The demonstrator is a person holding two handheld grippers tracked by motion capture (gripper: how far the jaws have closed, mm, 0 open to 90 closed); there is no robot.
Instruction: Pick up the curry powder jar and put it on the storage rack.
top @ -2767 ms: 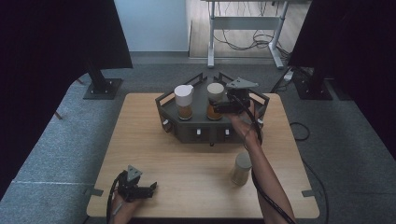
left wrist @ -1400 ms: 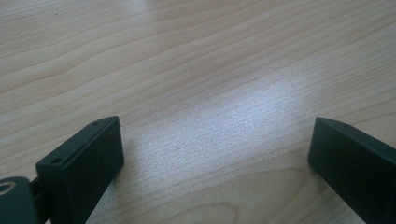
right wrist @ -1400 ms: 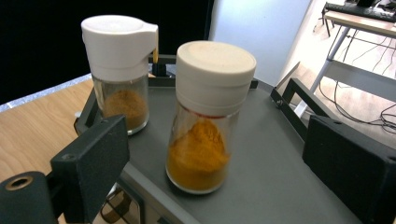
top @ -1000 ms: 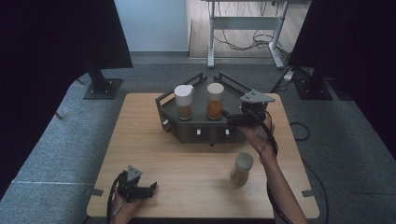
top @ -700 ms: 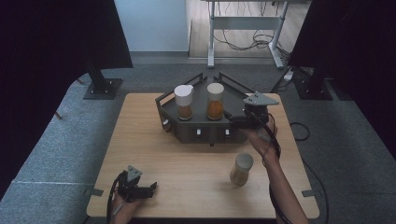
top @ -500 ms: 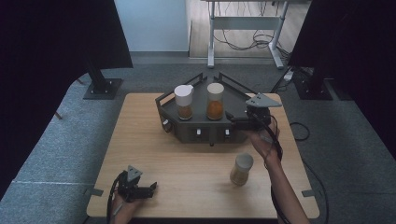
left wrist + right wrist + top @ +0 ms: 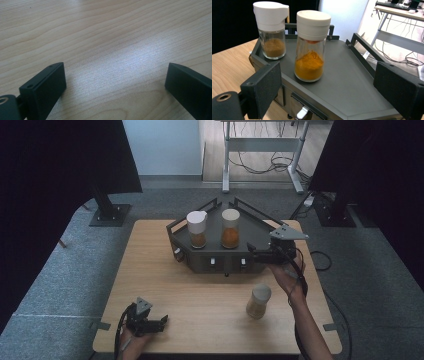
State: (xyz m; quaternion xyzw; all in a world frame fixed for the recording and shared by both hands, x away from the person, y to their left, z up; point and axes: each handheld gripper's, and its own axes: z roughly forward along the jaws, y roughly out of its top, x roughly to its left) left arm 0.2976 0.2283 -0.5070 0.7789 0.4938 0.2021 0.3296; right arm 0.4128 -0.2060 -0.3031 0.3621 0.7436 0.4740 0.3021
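Spice jar point(image 7: 312, 47) of orange powder stands on the grey tray point(image 7: 260, 232) at the desk's far edge, right gripper point(image 7: 257, 254) beside it, fingers apart and empty; seemingly the third jar point(image 7: 259, 301) comes next.

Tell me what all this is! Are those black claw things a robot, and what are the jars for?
No robot: a person holds a two-jaw grabbing tool in each hand. One picture looks down from above the wooden table. The other two come from small cameras riding on each tool, looking along its black jaws.

On the table stands a dark grey tray rack carrying two glass spice jars: one with brown powder, one with orange powder. A third jar with a pale lid stands on the bare table.

The right gripper is open beside the rack, facing the orange jar, and holds nothing. The left gripper is open too, low over the table near its front edge, also empty.
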